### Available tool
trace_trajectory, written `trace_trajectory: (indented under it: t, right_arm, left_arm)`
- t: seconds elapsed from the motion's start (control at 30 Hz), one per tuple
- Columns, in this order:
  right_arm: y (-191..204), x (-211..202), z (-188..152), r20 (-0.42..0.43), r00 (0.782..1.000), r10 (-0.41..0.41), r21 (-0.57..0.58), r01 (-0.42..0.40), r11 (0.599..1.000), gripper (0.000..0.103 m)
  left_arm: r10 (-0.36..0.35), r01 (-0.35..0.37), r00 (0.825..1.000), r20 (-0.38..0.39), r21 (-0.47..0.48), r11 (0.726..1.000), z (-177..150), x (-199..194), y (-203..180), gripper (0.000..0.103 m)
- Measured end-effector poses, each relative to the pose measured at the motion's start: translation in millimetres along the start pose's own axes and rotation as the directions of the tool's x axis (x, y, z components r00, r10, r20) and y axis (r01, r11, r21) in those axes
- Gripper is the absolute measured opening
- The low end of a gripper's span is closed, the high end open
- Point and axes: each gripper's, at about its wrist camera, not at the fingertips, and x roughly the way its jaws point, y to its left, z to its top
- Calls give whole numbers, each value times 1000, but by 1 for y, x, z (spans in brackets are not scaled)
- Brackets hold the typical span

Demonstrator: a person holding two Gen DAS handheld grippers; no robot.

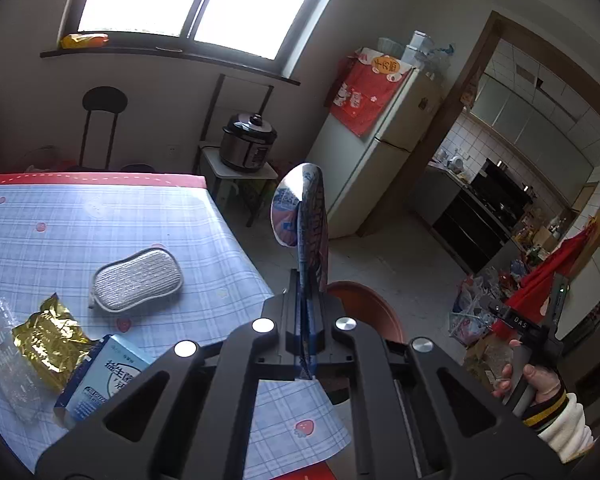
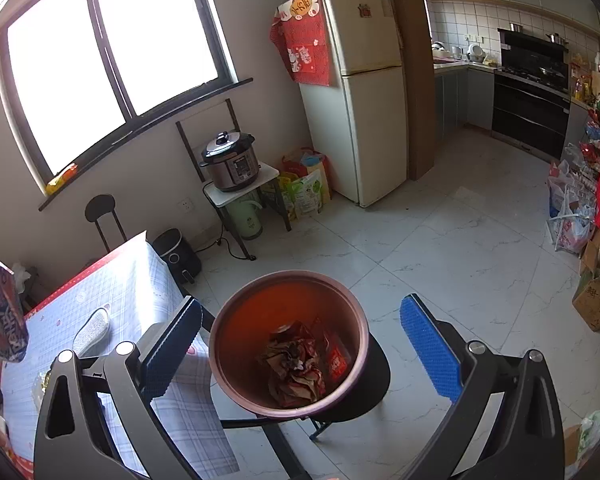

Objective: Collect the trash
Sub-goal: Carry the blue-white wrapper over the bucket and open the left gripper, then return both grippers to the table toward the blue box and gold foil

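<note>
Black gripper (image 1: 306, 316), flat glossy wrapper (image 1: 304, 216)

1. Wrapper (image 1: 304, 216): glossy printed film, silvery inside.
2. Gold packet (image 1: 50, 340): crinkled shiny foil.
3. Sponge (image 1: 138, 280): rough woven cloth.
4. Bench (image 1: 100, 220): smooth plaid cover.
5. Bin (image 2: 288, 340): smooth reddish plastic.
6. Fingers (image 2: 428, 348): blue dimpled pads.

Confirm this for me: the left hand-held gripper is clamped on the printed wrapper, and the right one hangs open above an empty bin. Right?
Not quite: the bin is not empty. The right wrist view shows crumpled wrappers lying at its bottom. The rest holds: the left hand-held gripper is clamped on the printed wrapper, and the right hand-held gripper hangs open above the bin.
</note>
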Motion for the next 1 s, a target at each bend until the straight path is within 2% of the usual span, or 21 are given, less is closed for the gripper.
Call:
trace_trajectory:
  t: [0.13, 0.33, 0.47, 0.53, 0.57, 0.6, 0.73, 0.77, 0.83, 0.9, 1.0]
  right_arm:
    - [-29, -19, -13, -2, 999, -50, 29, 50, 998, 98]
    - [-70, -38, -25, 0, 993, -118, 92, 118, 989, 98]
    - [-88, -47, -32, -3, 988, -156, 120, 155, 981, 98]
    - [-95, -47, -36, -12, 986, -169, 129, 169, 977, 98]
    - [-97, -47, -37, -17, 985, -172, 132, 173, 976, 98]
    - [-98, -46, -40, -21, 984, -174, 135, 176, 975, 98]
    - [-95, -41, -42, -26, 987, -160, 139, 162, 977, 98]
    - [-92, -39, -41, -27, 988, -153, 135, 155, 979, 98]
    - [-84, -36, -38, -30, 990, -136, 124, 139, 983, 98]
    - [-73, -32, -36, -29, 993, -116, 111, 118, 987, 98]
    - [-53, -27, -31, -25, 997, -77, 85, 79, 993, 98]
  left_arm:
    - [-83, 88, 994, -75, 66, 994, 2, 56, -42, 6]
    - [-176, 200, 969, -172, 134, 971, 2, 131, -102, 6]
    - [-230, 266, 952, -201, 172, 948, 6, 168, -140, 7]
    - [-252, 286, 949, -187, 186, 940, 9, 180, -154, 33]
    - [-248, 278, 955, -165, 191, 942, 12, 182, -159, 58]
    - [-245, 269, 959, -141, 192, 944, 14, 182, -161, 71]
    - [-229, 249, 966, -118, 189, 950, 19, 174, -155, 78]
    - [-219, 237, 970, -108, 188, 953, 20, 167, -149, 86]
    - [-192, 205, 978, -87, 183, 962, 20, 156, -134, 87]
    - [-157, 169, 984, -81, 170, 971, 20, 141, -119, 94]
    - [-106, 113, 993, -56, 145, 983, 20, 115, -89, 95]
